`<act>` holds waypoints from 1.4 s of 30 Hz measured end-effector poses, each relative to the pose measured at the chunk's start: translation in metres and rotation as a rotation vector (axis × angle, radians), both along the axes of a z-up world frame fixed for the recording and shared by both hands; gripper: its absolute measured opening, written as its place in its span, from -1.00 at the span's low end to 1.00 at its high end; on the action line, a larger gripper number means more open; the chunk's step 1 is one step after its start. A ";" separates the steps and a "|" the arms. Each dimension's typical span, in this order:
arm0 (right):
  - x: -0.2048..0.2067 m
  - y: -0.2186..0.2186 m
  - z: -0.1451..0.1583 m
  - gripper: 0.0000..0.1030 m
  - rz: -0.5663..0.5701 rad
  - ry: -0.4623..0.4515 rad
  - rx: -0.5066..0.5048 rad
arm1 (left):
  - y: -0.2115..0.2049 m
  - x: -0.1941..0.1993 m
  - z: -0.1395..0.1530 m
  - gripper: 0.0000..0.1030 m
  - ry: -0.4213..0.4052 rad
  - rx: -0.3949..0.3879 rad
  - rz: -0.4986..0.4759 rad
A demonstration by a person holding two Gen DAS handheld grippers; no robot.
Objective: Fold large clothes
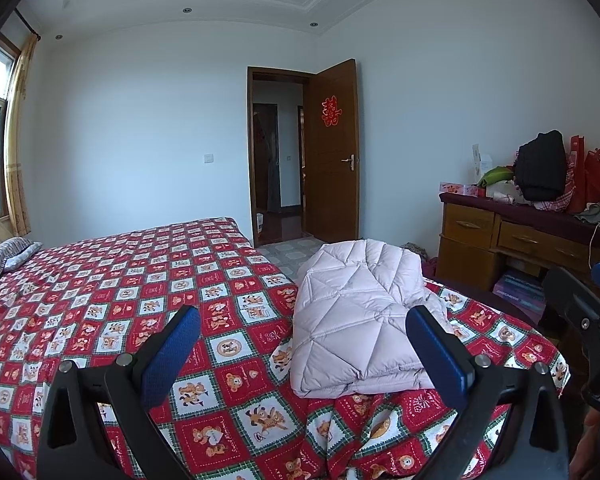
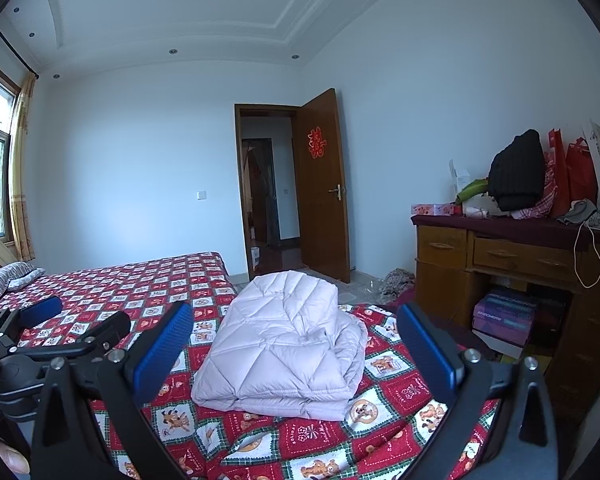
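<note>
Left gripper (image 1: 302, 344): nearest item in the left wrist view; blue pads spread wide, nothing between them, held back from the bed's near edge.
Right gripper (image 2: 294, 342): likewise released and empty, level with its partner, pointed at the coat.
Coat (image 2: 280, 344): pale quilted puffer, already folded into a thick squarish bundle; lies on the bedspread near the bed's foot corner, apart from both grippers.
Bedspread (image 1: 112, 280): red checked cover with cartoon patches; broad flat surface, a sensible place for folding bulky clothes.
Pillow (image 1: 8, 256): striped, far end of the bed, well apart from the coat.
Dresser (image 2: 500, 256): wooden, beside the bed, piled with bags and a black garment.
Task status: the fold looks finished, which likely explains why both grippers stand clear.
</note>
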State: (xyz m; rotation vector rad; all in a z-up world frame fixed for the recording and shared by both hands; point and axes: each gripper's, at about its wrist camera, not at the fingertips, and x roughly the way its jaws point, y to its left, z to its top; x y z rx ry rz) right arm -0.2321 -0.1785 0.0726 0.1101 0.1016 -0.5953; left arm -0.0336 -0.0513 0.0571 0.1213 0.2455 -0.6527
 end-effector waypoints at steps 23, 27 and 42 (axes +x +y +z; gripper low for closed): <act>0.001 -0.001 -0.005 1.00 -0.007 0.012 0.020 | -0.006 0.008 -0.003 0.98 0.008 0.044 0.029; 0.002 0.000 -0.006 1.00 -0.007 0.015 0.027 | -0.007 0.009 -0.004 0.98 0.000 0.049 0.036; 0.004 0.002 -0.007 1.00 -0.009 0.023 0.038 | -0.007 0.022 -0.008 0.98 0.059 0.061 0.023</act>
